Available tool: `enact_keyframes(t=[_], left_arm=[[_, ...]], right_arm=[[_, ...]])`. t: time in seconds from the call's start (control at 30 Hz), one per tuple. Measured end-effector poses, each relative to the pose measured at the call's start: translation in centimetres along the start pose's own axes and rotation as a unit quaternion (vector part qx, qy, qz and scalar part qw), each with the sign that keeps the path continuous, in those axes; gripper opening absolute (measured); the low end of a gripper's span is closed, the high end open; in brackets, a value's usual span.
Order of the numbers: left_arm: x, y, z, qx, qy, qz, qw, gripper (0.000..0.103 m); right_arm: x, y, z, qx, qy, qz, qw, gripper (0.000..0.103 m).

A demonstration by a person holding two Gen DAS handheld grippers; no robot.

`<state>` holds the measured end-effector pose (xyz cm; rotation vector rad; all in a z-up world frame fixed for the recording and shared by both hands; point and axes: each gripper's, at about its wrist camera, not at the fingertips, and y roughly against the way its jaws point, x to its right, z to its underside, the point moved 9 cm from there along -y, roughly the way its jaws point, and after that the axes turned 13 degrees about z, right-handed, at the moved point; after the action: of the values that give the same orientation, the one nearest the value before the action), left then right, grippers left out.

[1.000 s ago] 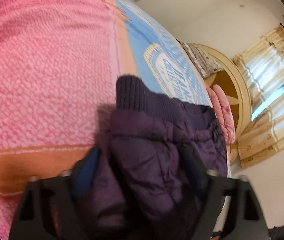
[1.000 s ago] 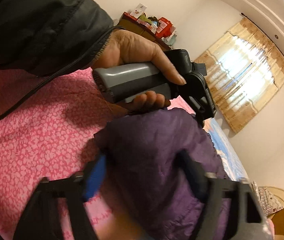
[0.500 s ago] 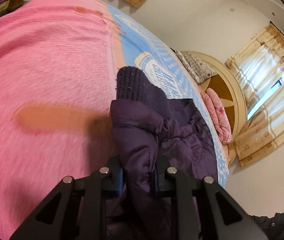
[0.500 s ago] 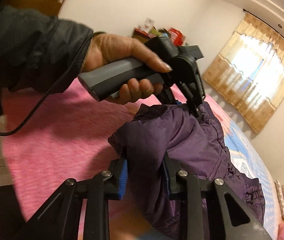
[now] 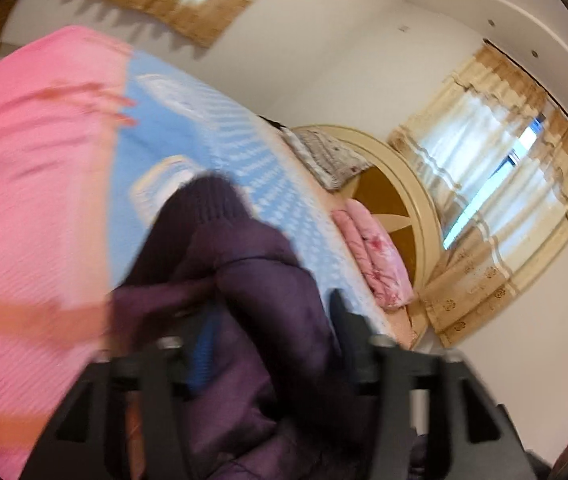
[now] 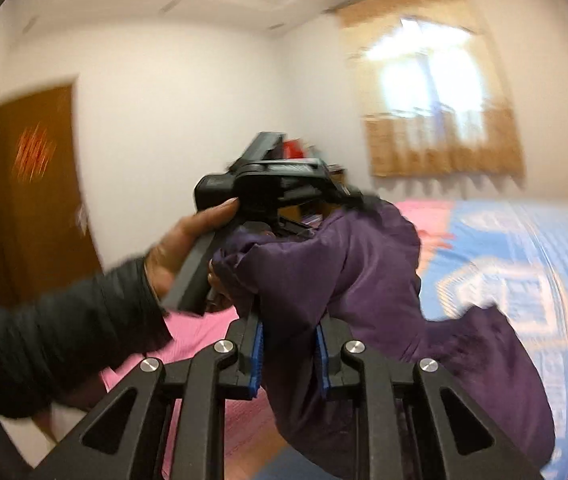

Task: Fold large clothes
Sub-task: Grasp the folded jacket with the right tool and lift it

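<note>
Purple jacket [image 6: 347,280] raised above the bed [image 6: 523,280]. Right tongs [image 6: 289,354] pinch a fold; left tongs [image 5: 268,340] straddle fabric, grip unclear through blur. Two holds likely spread the garment for folding.

Home bedroom: bed [image 5: 212,152]; curtained window [image 5: 495,184]; wooden door [image 6: 32,184]

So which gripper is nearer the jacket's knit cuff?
Left. The knit cuff sits just ahead of the left gripper; the right gripper is clamped on a fold of the purple jacket farther back.
</note>
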<state>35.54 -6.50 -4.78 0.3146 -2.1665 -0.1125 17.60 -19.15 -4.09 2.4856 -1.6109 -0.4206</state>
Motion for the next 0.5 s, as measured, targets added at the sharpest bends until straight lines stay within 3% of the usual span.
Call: enact_keyframes(t=[0.03,0.1,0.17,0.23,0.37,0.5], left_arm=[[0.7,-2.4,-1.1,-0.005,0.005,0.009,0.9999,0.066],[1.6,-5.8,-2.6,-0.01,0.009,0.025,0.9996,0.091],[2.4,-9.5,-4.0,0.0,0.0,0.038,0.9993,0.099],[3.1,-12.2,-4.1,-0.021,-0.018,0.046,0.9986,0.1],[1.6,-16.8,-1.9,-0.066,-0.044,0.009,0.9968,0.1],[0.0,-18.6,0.1,-0.061,-0.037,-0.004,0.9974,0.1]], right_arm=[[1.5,0.6,-0.1,0.0,-0.022,0.002,1.0,0.02],[6.5,1.4,0.5,-0.01,-0.083,0.017,0.996,0.02],[10.1,1.3,1.6,-0.029,-0.127,0.029,0.991,0.02],[13.0,1.6,3.5,-0.048,-0.164,0.035,0.985,0.02],[15.9,2.5,7.0,-0.078,-0.182,0.04,0.979,0.02],[18.6,3.0,8.5,-0.093,-0.212,0.061,0.971,0.024]])
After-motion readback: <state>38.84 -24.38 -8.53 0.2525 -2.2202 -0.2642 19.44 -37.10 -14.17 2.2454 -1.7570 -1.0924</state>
